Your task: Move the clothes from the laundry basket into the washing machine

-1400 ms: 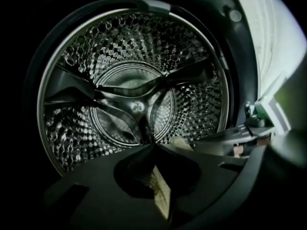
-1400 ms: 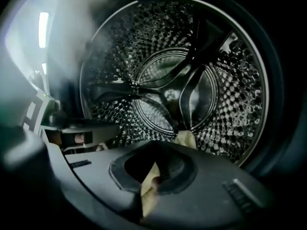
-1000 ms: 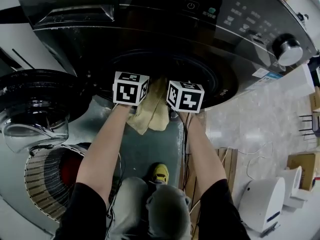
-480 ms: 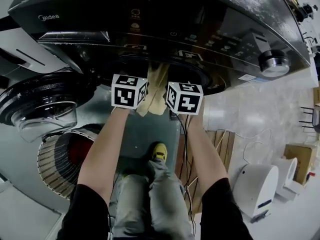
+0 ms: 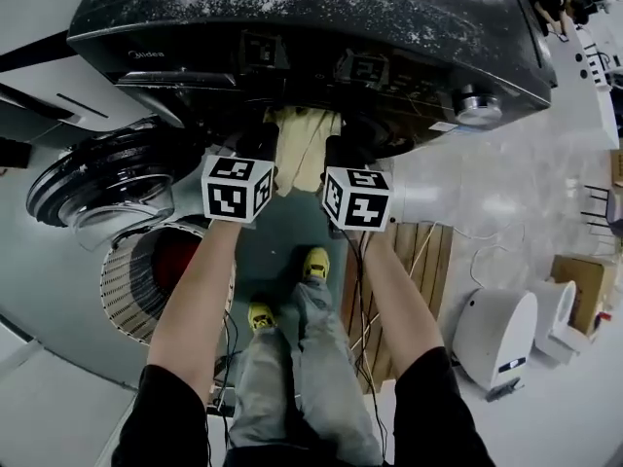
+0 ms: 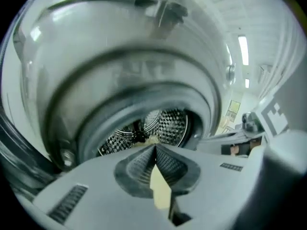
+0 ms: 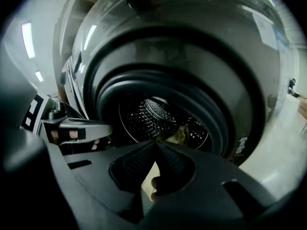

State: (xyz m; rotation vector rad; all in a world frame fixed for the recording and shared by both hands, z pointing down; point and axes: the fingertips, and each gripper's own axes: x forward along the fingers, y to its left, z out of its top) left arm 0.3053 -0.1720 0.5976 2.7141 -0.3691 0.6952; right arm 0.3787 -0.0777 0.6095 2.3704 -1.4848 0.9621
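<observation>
Both my grippers are up at the mouth of the front-loading washing machine.

Left gripper: jaws closed, with a strip of cream cloth pinched between the pads. Right gripper: jaws closed as well, and a pale sliver of the same cloth shows in the slit behind the pads.

From the head view, the cloth spans the gap between the two grippers and hangs in folds at the lower edge of the machine's opening. How much of it is already past the rim I cannot tell.

Both gripper views look straight into the perforated steel drum. A bit of yellowish fabric shows just beyond the right jaw tips, against the drum wall.

The machine's glass door stands swung open at my left.

The slatted laundry basket sits on the floor below the door, left of my legs, with a red garment inside.
</observation>
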